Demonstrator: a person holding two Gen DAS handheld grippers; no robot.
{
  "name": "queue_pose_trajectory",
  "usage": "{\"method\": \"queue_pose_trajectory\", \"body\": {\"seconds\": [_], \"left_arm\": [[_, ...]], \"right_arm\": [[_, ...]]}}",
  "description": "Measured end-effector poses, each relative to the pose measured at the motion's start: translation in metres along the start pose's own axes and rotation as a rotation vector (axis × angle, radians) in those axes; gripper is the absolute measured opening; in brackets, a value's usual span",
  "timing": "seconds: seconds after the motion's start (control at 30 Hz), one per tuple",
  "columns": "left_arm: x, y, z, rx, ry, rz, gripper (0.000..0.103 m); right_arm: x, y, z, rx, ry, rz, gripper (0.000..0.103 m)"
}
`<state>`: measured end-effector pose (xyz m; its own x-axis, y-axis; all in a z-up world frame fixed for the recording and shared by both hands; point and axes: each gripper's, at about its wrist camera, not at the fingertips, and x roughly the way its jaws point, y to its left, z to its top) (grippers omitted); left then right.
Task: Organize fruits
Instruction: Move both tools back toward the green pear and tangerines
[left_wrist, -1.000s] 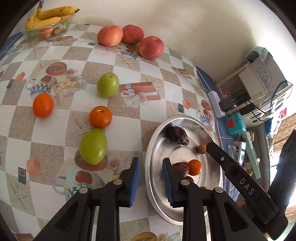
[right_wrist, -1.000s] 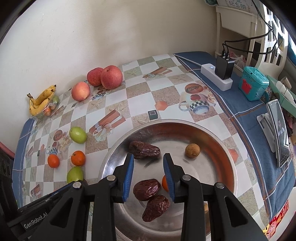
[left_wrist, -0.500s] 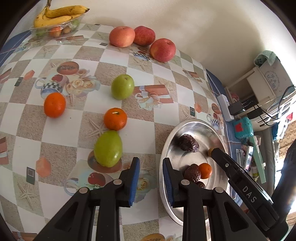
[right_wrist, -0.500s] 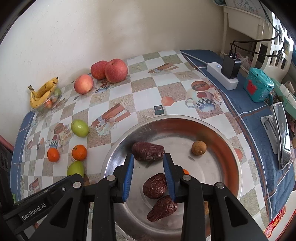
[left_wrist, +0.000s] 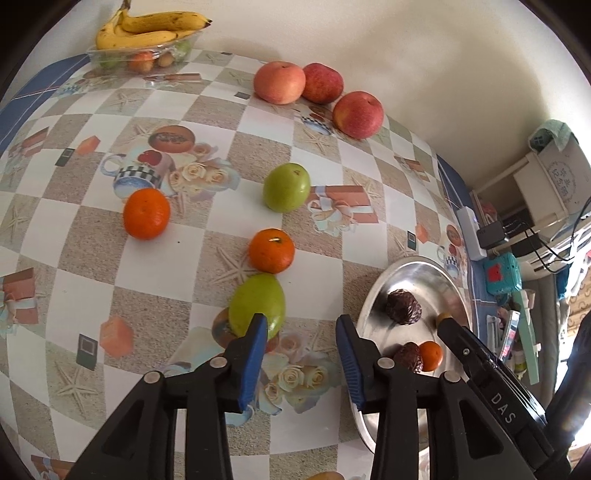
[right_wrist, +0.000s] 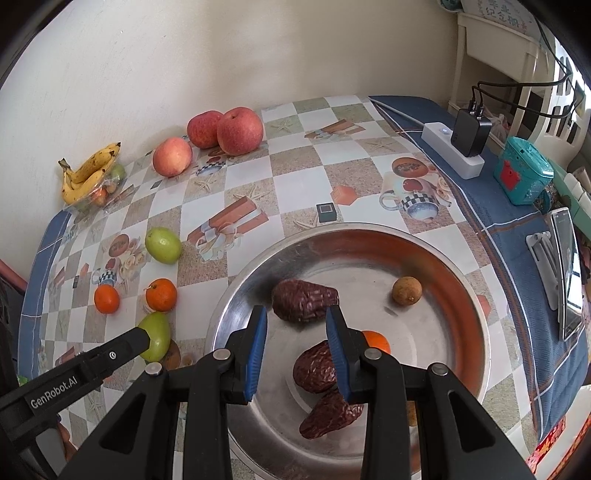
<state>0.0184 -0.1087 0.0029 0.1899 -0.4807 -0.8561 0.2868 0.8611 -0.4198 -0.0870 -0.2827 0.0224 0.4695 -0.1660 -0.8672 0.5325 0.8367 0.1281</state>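
Left claw (left_wrist: 301, 345), spread and empty, sits just behind the oval green fruit (left_wrist: 257, 305); an off-centre pinch could roll it into the round orange tangerine (left_wrist: 271, 250).

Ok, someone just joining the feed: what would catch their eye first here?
Probably the round metal tray under the open right gripper, holding three dark wrinkled dates, a small orange and a small brown fruit. Next, the loose fruit on the checked cloth: the open left gripper sits by the nearest green fruit, with three red apples lined along the wall.
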Motion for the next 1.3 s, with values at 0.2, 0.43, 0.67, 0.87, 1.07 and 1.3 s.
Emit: {"method": "queue_pose_trajectory", "body": {"seconds": [0.2, 0.43, 0.67, 0.87, 1.07, 1.3], "left_arm": [[-0.001, 0.006, 0.003, -0.010, -0.011, 0.041, 0.076], [-0.004, 0.026, 0.007, -0.061, -0.050, 0.180, 0.102], [-0.011, 0.042, 0.010, -0.090, -0.094, 0.268, 0.103], [-0.027, 0.038, 0.016, 0.007, -0.189, 0.389, 0.103], [-0.037, 0.049, 0.023, 0.039, -0.212, 0.450, 0.103], [-0.053, 0.080, 0.032, -0.041, -0.244, 0.499, 0.103]], "right_arm": [[0.003, 0.000, 0.000, 0.003, 0.008, -0.014, 0.058], [0.012, 0.004, -0.003, -0.026, 0.021, -0.070, 0.089], [0.012, 0.006, -0.004, -0.018, -0.001, -0.070, 0.096], [0.016, 0.010, -0.003, 0.005, 0.011, -0.047, 0.096], [0.019, 0.029, -0.003, -0.010, 0.017, -0.017, 0.096], [0.020, 0.065, -0.002, -0.027, 0.027, 0.060, 0.096]]}}
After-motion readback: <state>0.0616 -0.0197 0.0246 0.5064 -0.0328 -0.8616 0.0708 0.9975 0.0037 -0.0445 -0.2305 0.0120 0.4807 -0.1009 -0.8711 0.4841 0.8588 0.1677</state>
